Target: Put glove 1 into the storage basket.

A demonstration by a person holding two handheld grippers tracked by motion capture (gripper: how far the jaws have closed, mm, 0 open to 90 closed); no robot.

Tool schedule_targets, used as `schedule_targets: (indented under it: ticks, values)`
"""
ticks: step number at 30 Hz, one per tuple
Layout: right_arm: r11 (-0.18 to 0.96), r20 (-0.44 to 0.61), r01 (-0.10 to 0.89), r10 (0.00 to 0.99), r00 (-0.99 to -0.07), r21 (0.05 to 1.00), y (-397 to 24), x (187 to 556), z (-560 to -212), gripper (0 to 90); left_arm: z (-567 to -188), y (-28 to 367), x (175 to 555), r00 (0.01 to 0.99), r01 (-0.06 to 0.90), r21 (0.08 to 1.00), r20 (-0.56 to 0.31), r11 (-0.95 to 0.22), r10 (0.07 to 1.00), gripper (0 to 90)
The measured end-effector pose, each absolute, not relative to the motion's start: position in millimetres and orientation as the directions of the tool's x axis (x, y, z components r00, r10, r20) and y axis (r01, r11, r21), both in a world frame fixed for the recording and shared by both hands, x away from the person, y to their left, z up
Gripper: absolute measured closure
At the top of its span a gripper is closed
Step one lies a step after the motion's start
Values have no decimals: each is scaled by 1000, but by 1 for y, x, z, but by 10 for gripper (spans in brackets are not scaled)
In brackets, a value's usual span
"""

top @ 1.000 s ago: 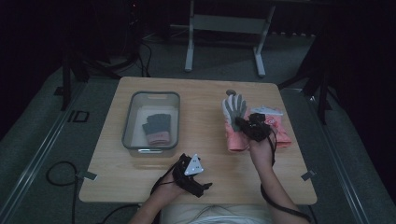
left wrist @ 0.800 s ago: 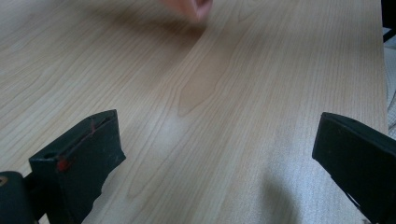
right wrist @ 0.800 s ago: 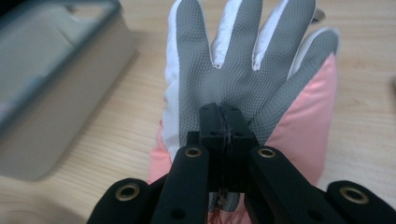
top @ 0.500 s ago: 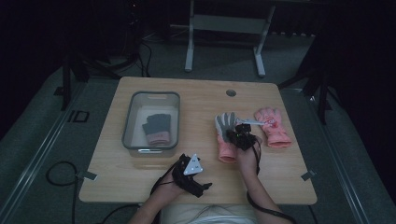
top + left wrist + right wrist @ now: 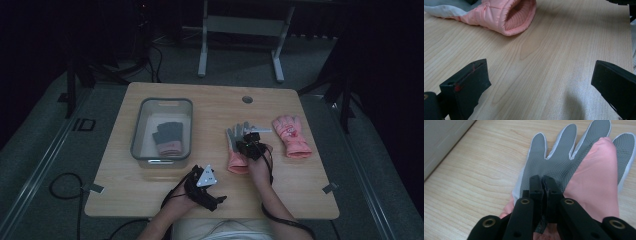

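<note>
Your right hand-held gripper (image 5: 543, 182) pinches the pink, grey-palmed padded glove (image 5: 237, 146) flat on the wooden table (image 5: 210, 107) — release-ready; your left hand-held gripper (image 5: 212, 196) rests wide, empty.

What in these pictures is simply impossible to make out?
- Right gripper, right gripper view: whether glove fabric sits between its closed jaws; the jaws hide it.
- Glove's cuff, high view: the hand covers it.
- Glove in bin, high view: dim, too small for detail.
- Left gripper: jaws cut off by frame.
</note>
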State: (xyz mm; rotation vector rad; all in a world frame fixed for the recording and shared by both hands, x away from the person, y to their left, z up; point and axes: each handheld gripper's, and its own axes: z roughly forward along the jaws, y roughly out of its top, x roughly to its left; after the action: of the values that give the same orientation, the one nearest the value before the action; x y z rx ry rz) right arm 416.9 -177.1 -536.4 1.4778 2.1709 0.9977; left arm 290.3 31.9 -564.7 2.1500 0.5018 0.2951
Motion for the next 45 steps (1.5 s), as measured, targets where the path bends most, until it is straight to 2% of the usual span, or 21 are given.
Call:
schedule_targets:
  ticks: [3, 4, 8, 13, 19, 24, 33, 37, 45]
  values:
    - [225, 117, 676, 899, -421, 702, -176, 419, -534, 810, -565, 32, 290, 888, 244, 813, 31, -529, 458, 11]
    - [223, 123, 674, 897, -424, 704, -176, 418, -530, 770, -565, 32, 290, 889, 243, 814, 31, -528, 457, 11]
    - [242, 99, 620, 881, -463, 746, -176, 410, -508, 708, -565, 33, 291, 891, 246, 814, 25, -526, 454, 11]
    - [270, 60, 555, 861, -505, 787, -190, 404, -481, 687, -565, 33, 291, 892, 248, 819, 16, -518, 452, 11]
    - [321, -16, 492, 849, -528, 809, -229, 409, -463, 651, -565, 33, 292, 890, 249, 818, 18, -518, 455, 11]
    - [295, -7, 515, 872, -490, 805, -278, 417, -460, 659, -565, 33, 292, 889, 249, 819, 19, -518, 457, 11]
    - [331, -78, 519, 890, -449, 788, -342, 428, -464, 619, -566, 33, 292, 888, 249, 816, 22, -522, 459, 11]
    - [367, -118, 536, 889, -442, 760, -356, 437, -468, 615, -566, 32, 292, 889, 249, 813, 23, -526, 457, 11]
    - [367, -110, 585, 898, -426, 723, -374, 464, -485, 560, -567, 33, 293, 887, 255, 811, 21, -526, 461, 11]
